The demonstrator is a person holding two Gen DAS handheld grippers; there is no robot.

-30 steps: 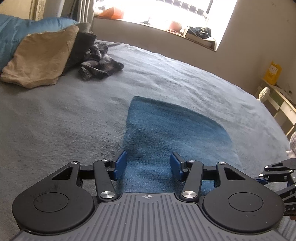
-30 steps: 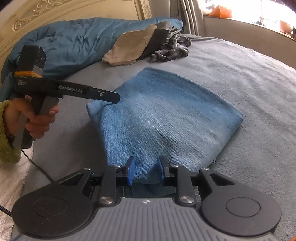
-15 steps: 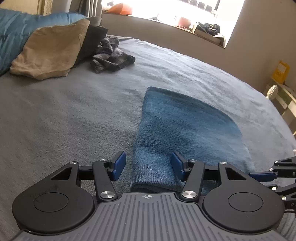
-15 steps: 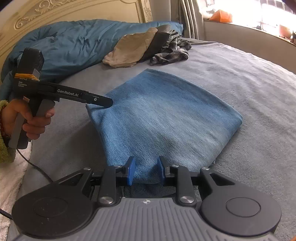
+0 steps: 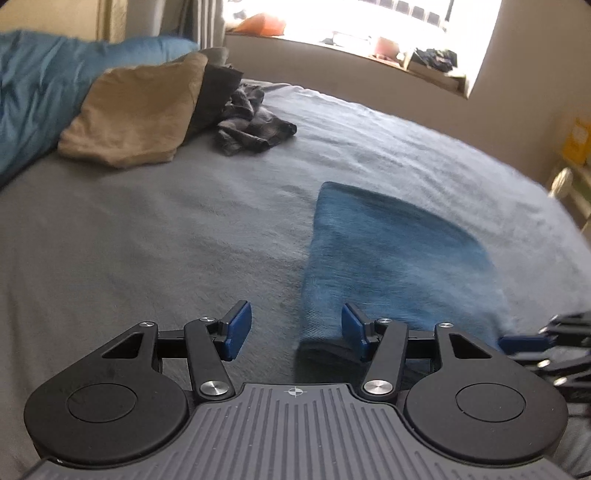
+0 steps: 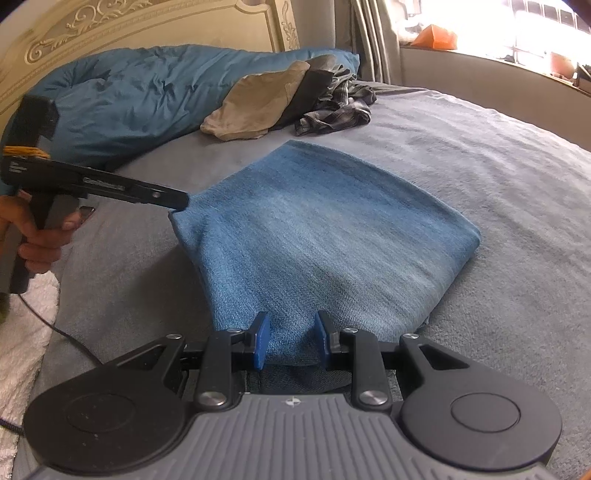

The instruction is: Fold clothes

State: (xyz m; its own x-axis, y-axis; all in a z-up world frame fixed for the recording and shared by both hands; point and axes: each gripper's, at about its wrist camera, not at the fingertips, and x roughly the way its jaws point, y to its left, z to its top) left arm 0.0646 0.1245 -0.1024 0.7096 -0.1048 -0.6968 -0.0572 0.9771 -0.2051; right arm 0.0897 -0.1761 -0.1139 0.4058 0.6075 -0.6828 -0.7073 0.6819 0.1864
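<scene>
Right gripper astride near edge of folded jeans.

The white lettering on the left claw arm is too blurred to read.

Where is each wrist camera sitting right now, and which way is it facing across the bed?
Left wrist: on the left tool, angled down across the grey blanket; open tips straddle the folded jeans' near-left corner, the right tool's tip at the right edge.
Right wrist: on the right tool, facing the headboard; its tips flank the jeans' near edge. A hand holds the left tool at left.
Shared: jeans, tan garment, plaid shirt, blue duvet, window.
</scene>
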